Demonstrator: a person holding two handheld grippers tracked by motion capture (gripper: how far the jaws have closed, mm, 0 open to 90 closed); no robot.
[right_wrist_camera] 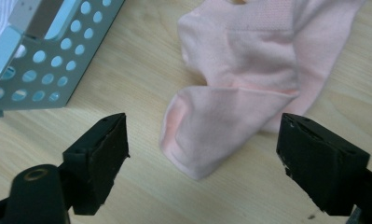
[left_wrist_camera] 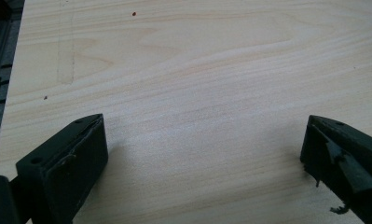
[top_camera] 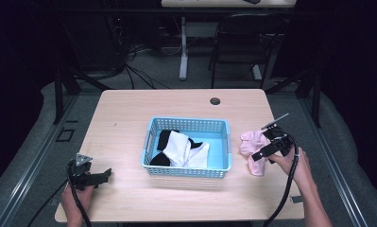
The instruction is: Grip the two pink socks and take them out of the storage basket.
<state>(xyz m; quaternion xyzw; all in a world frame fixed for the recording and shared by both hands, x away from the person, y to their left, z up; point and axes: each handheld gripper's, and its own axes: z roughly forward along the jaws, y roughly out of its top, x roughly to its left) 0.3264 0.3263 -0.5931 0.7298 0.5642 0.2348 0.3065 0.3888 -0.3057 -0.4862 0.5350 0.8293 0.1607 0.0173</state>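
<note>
1. Right gripper view shows the right gripper (right_wrist_camera: 202,154) with its jaws wide apart and nothing pressed between them.
2. A pink sock (right_wrist_camera: 249,84) lies folded on the wooden table (right_wrist_camera: 127,79), just ahead of this gripper; its near end reaches into the gap between the jaws, touching neither.
3. A blue basket (right_wrist_camera: 44,60) stands ahead and to the left of this gripper, beside the sock but apart from it.
4. White and black socks (top_camera: 179,147) lie inside the basket.
5. The left gripper (left_wrist_camera: 204,154) is also wide open, over bare table.
</note>
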